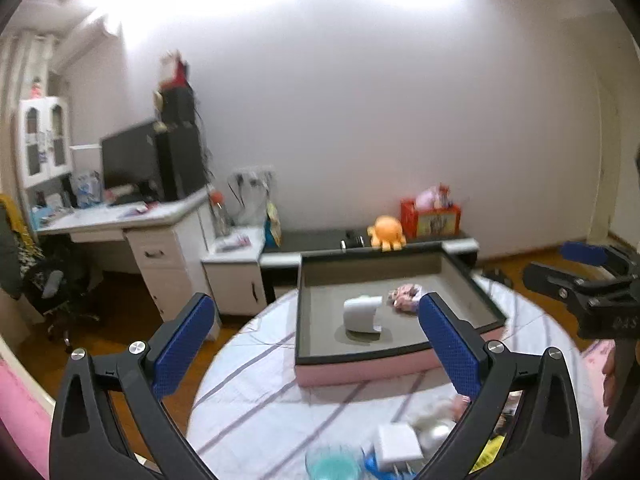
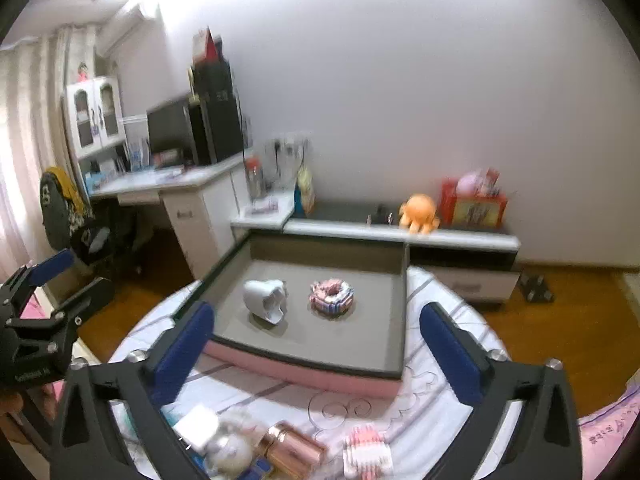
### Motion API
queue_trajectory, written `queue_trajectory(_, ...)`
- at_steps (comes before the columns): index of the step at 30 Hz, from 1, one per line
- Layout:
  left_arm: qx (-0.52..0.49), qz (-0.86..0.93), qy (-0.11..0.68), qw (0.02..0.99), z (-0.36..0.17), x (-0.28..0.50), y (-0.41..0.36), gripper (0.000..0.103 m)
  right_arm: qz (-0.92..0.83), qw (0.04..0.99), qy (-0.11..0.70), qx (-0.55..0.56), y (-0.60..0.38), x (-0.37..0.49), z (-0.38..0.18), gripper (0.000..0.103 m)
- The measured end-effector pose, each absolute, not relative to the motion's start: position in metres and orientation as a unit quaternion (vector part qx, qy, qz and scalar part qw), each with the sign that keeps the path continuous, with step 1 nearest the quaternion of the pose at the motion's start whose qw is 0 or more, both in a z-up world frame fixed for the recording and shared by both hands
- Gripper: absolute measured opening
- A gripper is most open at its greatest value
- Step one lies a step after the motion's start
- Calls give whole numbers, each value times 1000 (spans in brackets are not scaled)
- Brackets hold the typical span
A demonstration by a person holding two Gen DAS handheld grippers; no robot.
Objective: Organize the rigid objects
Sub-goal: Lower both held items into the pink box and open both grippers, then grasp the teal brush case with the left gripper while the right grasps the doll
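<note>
Blur softens both views, and the small things nearest the cameras are partly hidden behind the black frames of the jaws. Under the left gripper (image 1: pixel 316 340), whose blue-padded jaws stand wide apart with nothing between them, a flat white square block (image 1: pixel 398 442), a pale rounded lump (image 1: pixel 434 426) that cannot be identified, and a translucent turquoise cup (image 1: pixel 332 464) cut off by the lower edge lie on the round tabletop covered in white striped cloth (image 1: pixel 256 404).

The right gripper (image 2: pixel 316 340) likewise holds its jaws wide apart and empty. Below them sit a shiny copper-coloured cylinder (image 2: pixel 290 446) lying on its side, a pink-and-white ribbed block (image 2: pixel 366 452), and a white rounded figure (image 2: pixel 230 454) half hidden by the left jaw's frame; what it is cannot be made out.

Ahead of both pairs of jaws rests one shallow grey tray with a pink base (image 2: pixel 396 320). Two things lie inside it: a white curved plastic piece (image 2: pixel 266 300) toward the left jaw and a pink-and-white ring-shaped patterned piece (image 2: pixel 332 297) just beside it, apart from it.

Far beyond the jaws, one orange octopus toy (image 2: pixel 420 210) sits on a low cabinet against the wall.
</note>
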State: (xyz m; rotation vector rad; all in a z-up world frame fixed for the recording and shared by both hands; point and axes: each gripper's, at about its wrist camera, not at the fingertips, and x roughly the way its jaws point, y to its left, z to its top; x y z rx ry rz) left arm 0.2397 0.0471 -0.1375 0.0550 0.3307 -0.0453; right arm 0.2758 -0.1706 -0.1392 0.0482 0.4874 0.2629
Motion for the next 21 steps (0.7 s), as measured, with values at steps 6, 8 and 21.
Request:
queue_trajectory(6,9,-6,109,994,-133,157,51,103,108,982,156,4,-172,178,-127,103)
queue_trajectory(8,14,-8,103,995,-136,139,46,103,89,987,132,-4,-173,152,-129,103)
queue_trajectory(21,49,-12,141,989,-165,101,44,103,31,993,111,-6,-197,73,-156,103)
